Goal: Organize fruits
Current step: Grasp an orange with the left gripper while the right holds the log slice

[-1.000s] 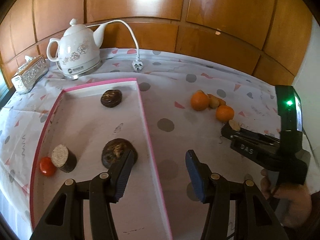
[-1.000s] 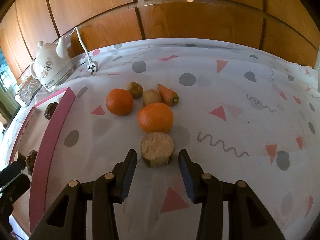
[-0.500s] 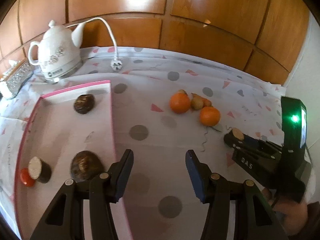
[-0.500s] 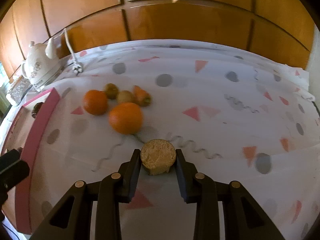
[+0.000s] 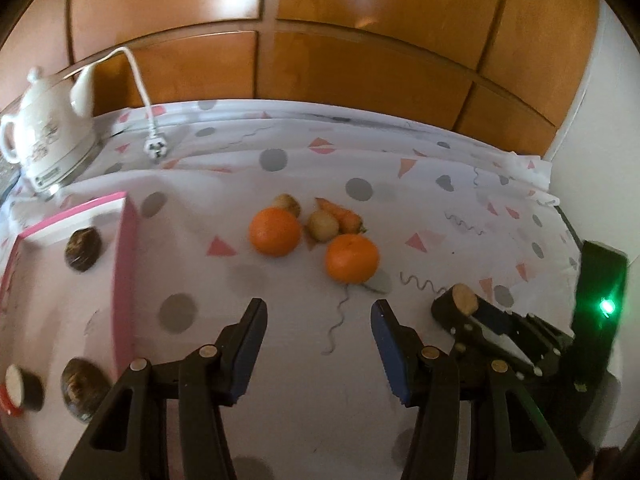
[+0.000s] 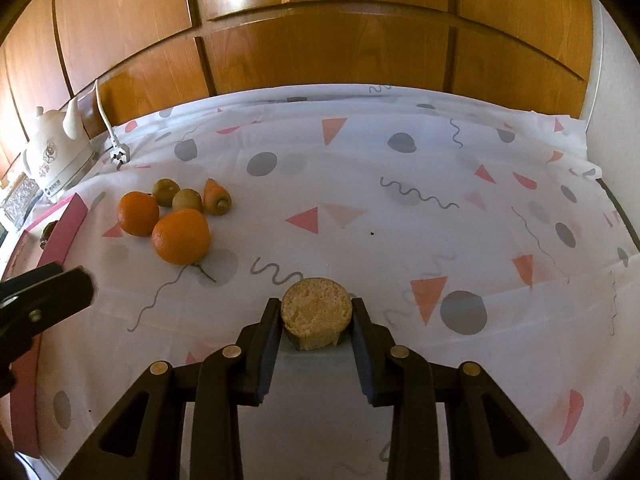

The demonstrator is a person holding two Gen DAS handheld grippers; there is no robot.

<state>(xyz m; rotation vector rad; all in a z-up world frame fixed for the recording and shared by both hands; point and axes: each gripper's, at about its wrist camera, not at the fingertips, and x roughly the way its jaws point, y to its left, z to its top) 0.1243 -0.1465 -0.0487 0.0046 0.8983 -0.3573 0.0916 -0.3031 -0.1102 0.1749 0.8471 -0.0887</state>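
Right gripper [image 6: 316, 320]: it's clamping a short round chunk [image 6: 317, 314] with a pale, crumbly cut face and dark skin, one finger pressing each side, jaws closed down to just the chunk's width. Looks lifted a bit off the cloth, though that's hard to tell for sure.

Left gripper [image 5: 318, 344]: jaws are gaping wide with nothing between them, hovering over bare tablecloth [image 5: 420, 184] just right of the tray.

Fruit pile: two oranges are sitting on the cloth, the near orange [image 6: 181, 236] and the far orange [image 6: 138, 213] close together, with two small brownish kiwi-like fruits [image 6: 187, 200] and a carrot [image 6: 216, 199] bunched right behind them. The pile is lying ahead of the left gripper and off to the left of the right one.

Tray [image 5: 126, 264]: a pink-rimmed tray is sitting at the left, holding two dark round fruits [image 5: 83, 254], another cut chunk [image 5: 20, 386] and something small and red at the very edge.

In the way: the tray's raised pink wall is standing between the pile and the tray floor; the left gripper is hanging just beside that wall.

Background stuff: a white kettle [image 5: 48, 140] is standing at the far left corner, its cord and plug [image 5: 156, 148] trailing on the cloth, wooden panels behind.
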